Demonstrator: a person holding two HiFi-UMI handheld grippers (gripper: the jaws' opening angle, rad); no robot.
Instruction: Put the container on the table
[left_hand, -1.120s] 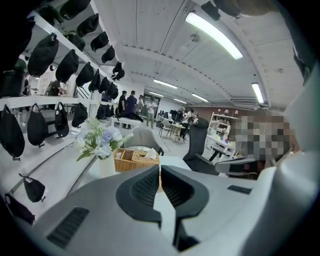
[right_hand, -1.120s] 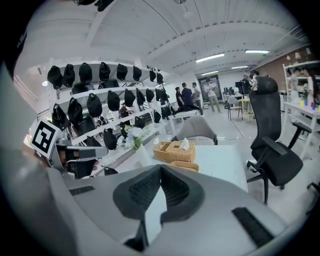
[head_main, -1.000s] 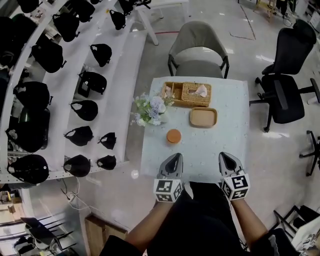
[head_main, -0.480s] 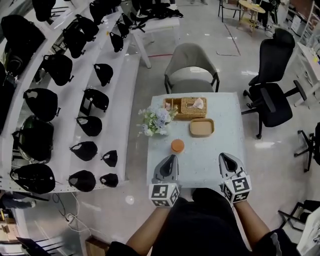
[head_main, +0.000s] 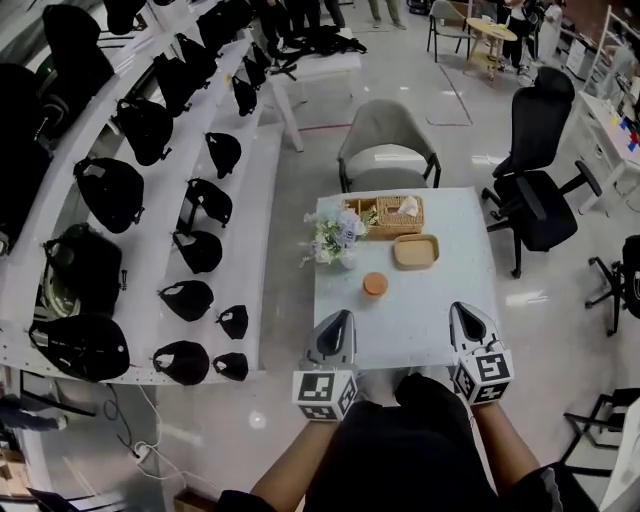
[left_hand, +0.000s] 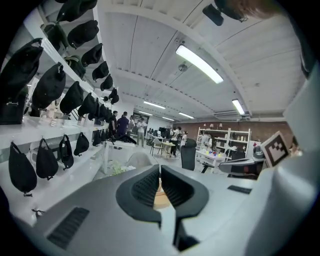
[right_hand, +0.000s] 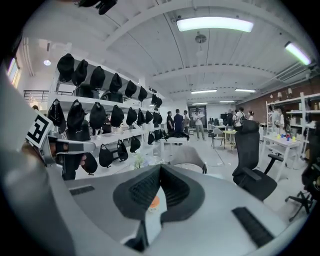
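Observation:
A small white table (head_main: 440, 300) stands below me. A round orange container (head_main: 375, 284) sits near its middle, and a tan rectangular container (head_main: 416, 251) lies behind it. My left gripper (head_main: 335, 322) hovers over the table's near left corner, shut and empty. My right gripper (head_main: 466, 316) hangs at the near right corner, also shut with nothing in it. In the left gripper view the left gripper (left_hand: 160, 169) has its jaws meeting. The right gripper (right_hand: 160, 170) is likewise pressed together, with the orange container (right_hand: 154, 202) peeking below the jaws.
A wicker basket (head_main: 385, 216) with tissues and a flower bunch (head_main: 335, 232) stand at the table's far side. A grey armchair (head_main: 386, 140) is behind the table, a black office chair (head_main: 535, 190) to its right. White shelves with black bags (head_main: 150, 200) run along the left.
Both grippers have risen, still shut and empty. The table looks smaller and farther below, and more of the room beyond it shows.

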